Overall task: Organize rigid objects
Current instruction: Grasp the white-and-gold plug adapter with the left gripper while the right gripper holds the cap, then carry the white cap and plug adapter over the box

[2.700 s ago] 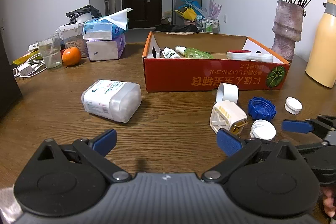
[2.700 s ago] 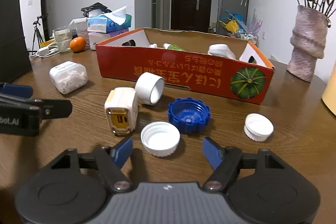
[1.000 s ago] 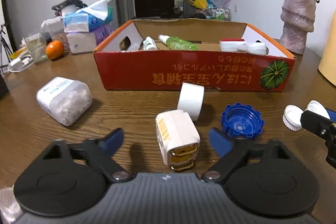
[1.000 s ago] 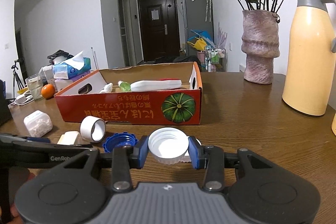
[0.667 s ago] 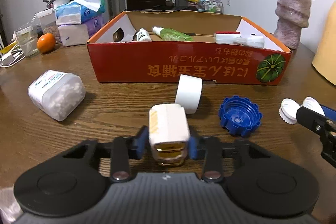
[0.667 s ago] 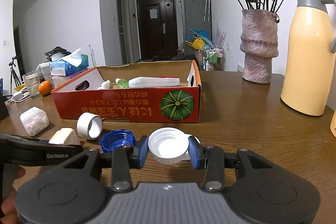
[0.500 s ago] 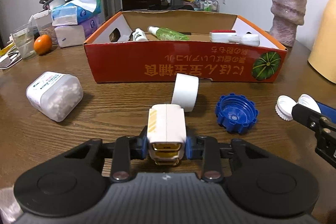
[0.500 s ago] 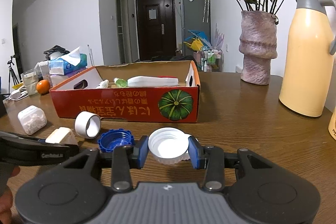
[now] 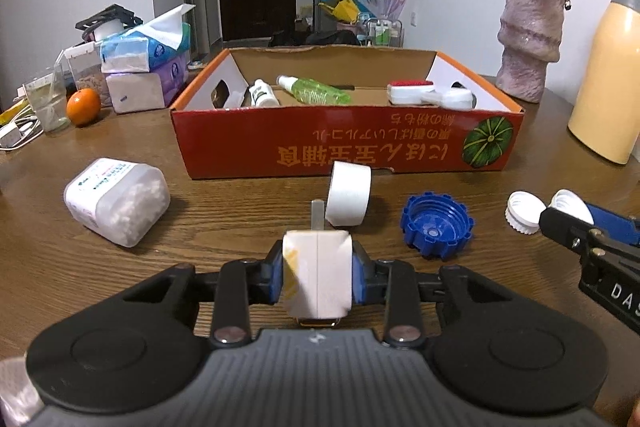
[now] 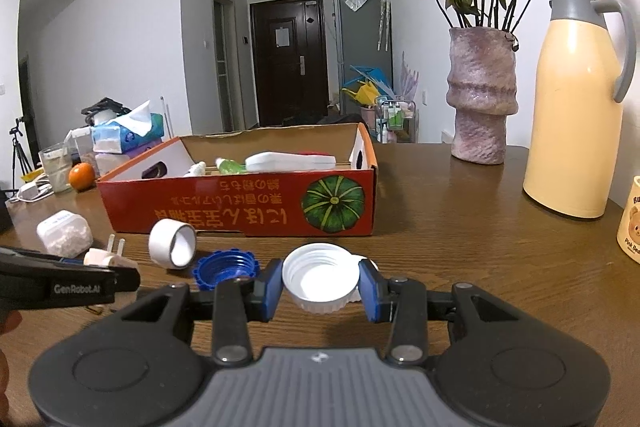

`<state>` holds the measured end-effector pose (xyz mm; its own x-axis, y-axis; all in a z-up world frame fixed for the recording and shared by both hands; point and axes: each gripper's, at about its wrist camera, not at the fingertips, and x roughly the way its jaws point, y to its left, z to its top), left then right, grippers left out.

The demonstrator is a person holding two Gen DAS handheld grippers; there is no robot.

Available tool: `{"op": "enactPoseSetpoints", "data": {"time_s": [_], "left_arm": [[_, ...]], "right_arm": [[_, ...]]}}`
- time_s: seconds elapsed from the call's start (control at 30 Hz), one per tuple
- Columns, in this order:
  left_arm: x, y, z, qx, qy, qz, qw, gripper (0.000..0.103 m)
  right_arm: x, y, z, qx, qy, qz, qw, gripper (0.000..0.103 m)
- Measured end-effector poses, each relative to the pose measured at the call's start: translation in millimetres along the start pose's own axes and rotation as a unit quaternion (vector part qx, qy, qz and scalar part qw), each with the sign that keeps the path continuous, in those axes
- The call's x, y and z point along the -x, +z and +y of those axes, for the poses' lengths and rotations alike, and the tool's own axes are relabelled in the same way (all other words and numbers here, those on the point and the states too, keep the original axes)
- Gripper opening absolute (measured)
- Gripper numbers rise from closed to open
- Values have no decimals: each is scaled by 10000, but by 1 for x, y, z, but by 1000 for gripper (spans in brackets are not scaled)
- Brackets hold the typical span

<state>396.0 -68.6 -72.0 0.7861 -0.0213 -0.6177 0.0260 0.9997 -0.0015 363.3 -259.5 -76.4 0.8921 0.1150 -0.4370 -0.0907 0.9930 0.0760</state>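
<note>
White plug adapter (image 9: 317,277) clenched in left claw (image 9: 318,277), white cap (image 10: 321,277) in right claw (image 10: 322,287), short of red box (image 9: 348,147).

The box (image 9: 348,143) is red with yellow writing and a green striped pumpkin picture. The wooden table (image 9: 224,219) is brown — on it a blue cap (image 9: 438,225), a white ring (image 9: 349,193). The flask (image 10: 576,107) is pale yellow with grey top — the vase (image 10: 482,99) mottled pink.

Grippers: 2, left gripper (image 9: 318,277), right gripper (image 10: 321,289).
White caps: 2, one (image 10: 320,277) lower centre, one (image 9: 524,211) at right.
Blue cap (image 9: 438,225): 1.
Plug adapter (image 9: 317,273): 1.
White tape roll (image 9: 348,198): 1.
Clear plastic jar (image 9: 116,207): 1.
Red cardboard box (image 9: 344,147): 1.
Orange (image 9: 83,106), mid left: 1.
Vase (image 10: 482,95): 1.
Thermos (image 10: 576,99): 1.
</note>
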Motion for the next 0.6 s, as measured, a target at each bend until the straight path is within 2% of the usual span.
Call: {"op": "enactPoseSetpoints", "data": {"time_s": [0.33, 0.6], "left_arm": [[16, 2, 5, -36, -129, -159, 9998, 33], [29, 14, 12, -5, -71, -435, 9990, 33]], "right_arm": [[9, 6, 17, -65, 177, -112, 9998, 39], [10, 21, 29, -56, 300, -302, 9991, 39]]}}
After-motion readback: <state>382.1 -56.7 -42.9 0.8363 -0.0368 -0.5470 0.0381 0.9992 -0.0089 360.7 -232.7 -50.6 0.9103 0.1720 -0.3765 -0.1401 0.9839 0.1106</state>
